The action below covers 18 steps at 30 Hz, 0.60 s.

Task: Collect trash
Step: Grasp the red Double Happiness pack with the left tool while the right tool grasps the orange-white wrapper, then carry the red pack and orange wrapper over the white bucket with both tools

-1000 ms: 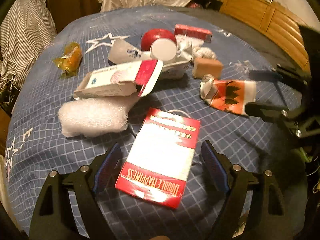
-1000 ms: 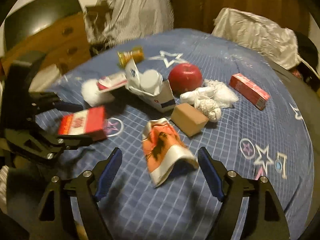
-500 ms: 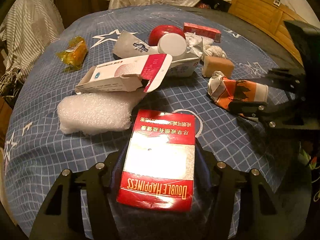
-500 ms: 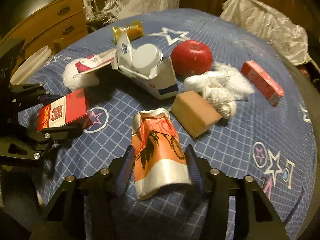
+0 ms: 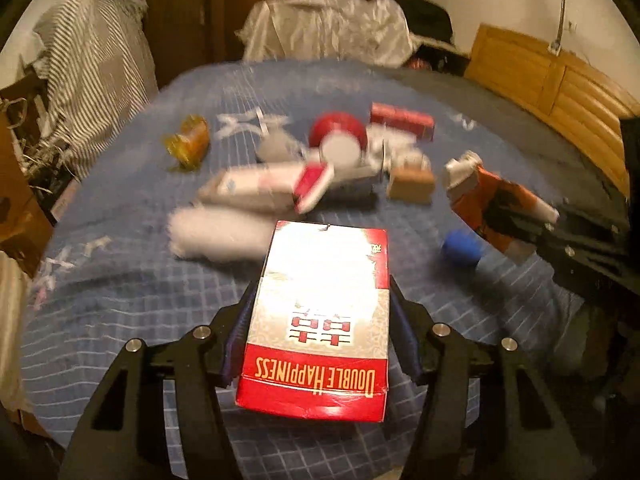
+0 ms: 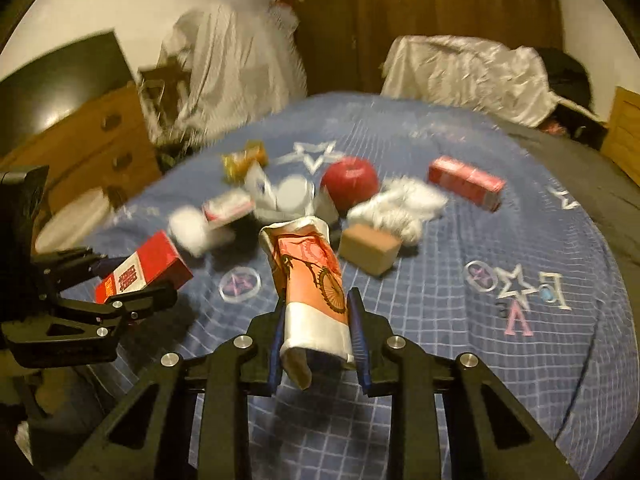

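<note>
Your left tongs [image 5: 320, 320] are clenched on the red and white cigarette box [image 5: 320, 320], holding it up off the blue bed [image 5: 120, 300]. Your right tongs [image 6: 316, 336] grip the crumpled orange paper cup [image 6: 310, 280], also lifted clear of the bed. The remaining trash lies beyond the cup: a brown block [image 6: 370, 250] just behind it, a red apple [image 6: 350, 182] farther back, a white wad [image 6: 400, 204] beside the apple, and a long red box [image 6: 466, 184] to the apple's right.
</note>
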Tool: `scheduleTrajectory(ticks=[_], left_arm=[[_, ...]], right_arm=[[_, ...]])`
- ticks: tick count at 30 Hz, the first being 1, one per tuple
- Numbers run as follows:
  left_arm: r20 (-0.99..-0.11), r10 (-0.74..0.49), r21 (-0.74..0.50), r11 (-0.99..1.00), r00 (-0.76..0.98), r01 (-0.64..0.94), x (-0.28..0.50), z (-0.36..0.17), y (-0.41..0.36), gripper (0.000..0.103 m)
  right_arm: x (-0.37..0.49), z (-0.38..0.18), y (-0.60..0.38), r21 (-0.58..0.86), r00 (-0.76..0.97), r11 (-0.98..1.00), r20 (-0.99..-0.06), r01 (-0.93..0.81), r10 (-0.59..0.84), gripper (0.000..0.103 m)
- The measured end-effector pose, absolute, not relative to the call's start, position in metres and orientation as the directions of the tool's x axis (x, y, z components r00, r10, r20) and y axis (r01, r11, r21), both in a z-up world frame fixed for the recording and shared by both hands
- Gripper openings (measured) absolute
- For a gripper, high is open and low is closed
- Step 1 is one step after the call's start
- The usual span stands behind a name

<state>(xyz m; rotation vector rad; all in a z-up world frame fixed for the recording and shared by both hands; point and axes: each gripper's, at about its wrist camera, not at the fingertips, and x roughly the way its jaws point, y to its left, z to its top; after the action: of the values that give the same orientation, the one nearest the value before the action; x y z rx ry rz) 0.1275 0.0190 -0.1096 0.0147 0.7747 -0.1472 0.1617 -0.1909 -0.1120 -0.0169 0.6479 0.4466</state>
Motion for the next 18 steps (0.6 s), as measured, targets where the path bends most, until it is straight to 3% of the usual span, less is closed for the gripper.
scheduleTrajectory(ticks=[12,18], left_arm=[[-0.456,-0.039,-0.003,0.999,0.889,0.043,0.084,-0.036,-0.005,0.057],[-0.374,-0.02,0.02,0.999,0.927,0.029,0.065,-0.028,-0.019,0.057]], right_arm=[[0.093,-0.045,-0.213,0.074,0.886,0.954,-0.355,-0.291,0.298,0.03],[0.071,-0.037,-0.218,0.088,0.908,0.957,-0.303,-0.275,0.289,0.031]])
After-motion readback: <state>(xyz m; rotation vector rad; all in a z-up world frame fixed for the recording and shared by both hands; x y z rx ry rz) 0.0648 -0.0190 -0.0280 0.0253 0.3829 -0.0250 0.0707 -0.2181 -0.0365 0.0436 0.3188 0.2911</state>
